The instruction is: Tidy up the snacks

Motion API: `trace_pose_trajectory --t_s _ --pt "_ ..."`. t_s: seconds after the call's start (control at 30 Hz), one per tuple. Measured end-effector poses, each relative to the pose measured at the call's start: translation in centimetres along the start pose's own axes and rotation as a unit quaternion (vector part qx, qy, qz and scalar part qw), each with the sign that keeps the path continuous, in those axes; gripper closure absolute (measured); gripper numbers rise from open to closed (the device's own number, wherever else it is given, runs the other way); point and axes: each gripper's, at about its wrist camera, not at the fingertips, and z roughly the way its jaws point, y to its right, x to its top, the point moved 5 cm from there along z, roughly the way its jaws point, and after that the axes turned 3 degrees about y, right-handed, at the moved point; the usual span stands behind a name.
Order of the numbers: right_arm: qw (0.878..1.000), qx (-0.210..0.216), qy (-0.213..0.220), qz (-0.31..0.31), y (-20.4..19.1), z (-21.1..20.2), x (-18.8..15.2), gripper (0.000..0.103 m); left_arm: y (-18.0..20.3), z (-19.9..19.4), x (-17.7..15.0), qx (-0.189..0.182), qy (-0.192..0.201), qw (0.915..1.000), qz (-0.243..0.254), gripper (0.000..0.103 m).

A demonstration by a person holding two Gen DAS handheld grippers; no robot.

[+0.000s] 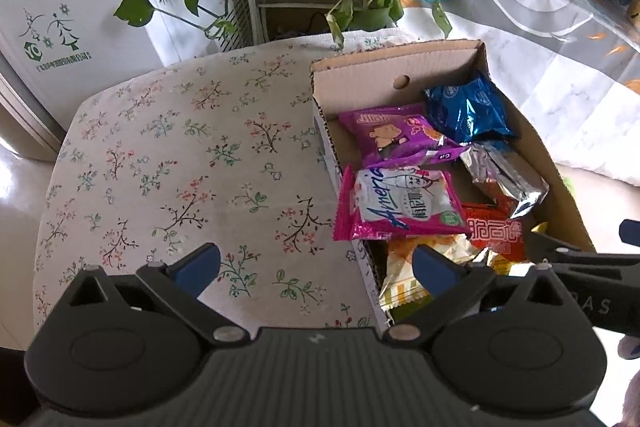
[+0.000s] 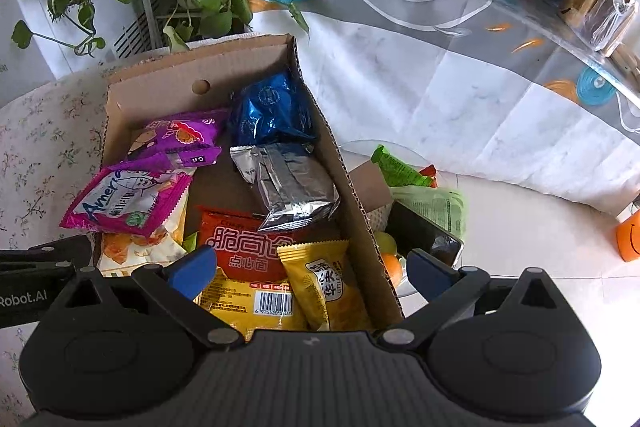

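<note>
The snack packets (image 2: 248, 259) lie in a cardboard box (image 2: 340, 163) on the flowery cushion (image 1: 180, 155). The right tool (image 2: 310, 269) hangs over the box's near end, fingers apart and empty. The left tool (image 1: 316, 267), also apart and empty, has the box at its 2 o'clock.

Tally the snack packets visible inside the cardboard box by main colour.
Pink or purple: 2, the America packet and the bear packet
Blue: 1
Silver: 1
Red: 1
Yellow: 2
Orange-and-white: 1
Total: 8 in the cardboard box; more may lie hidden underneath.
</note>
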Motion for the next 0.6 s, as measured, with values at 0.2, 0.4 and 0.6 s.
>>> trace_pose_trajectory --t_s 0.2,0.4,0.6 --pt "1.000 -0.006 -0.006 -0.003 0.11 0.35 0.01 0.000 -0.15 0.07 0.15 -0.001 0.002 1.0000 0.002 0.001" --pt "1.000 -0.008 -0.011 -0.005 0.10 0.49 -0.02 0.000 -0.22 0.24 0.17 -0.001 0.003 1.0000 0.007 0.001" --pt "1.000 -0.006 -0.011 -0.009 -0.06 0.40 -0.01 0.000 -0.20 0.40 0.11 -0.005 0.002 1.0000 0.008 0.002"
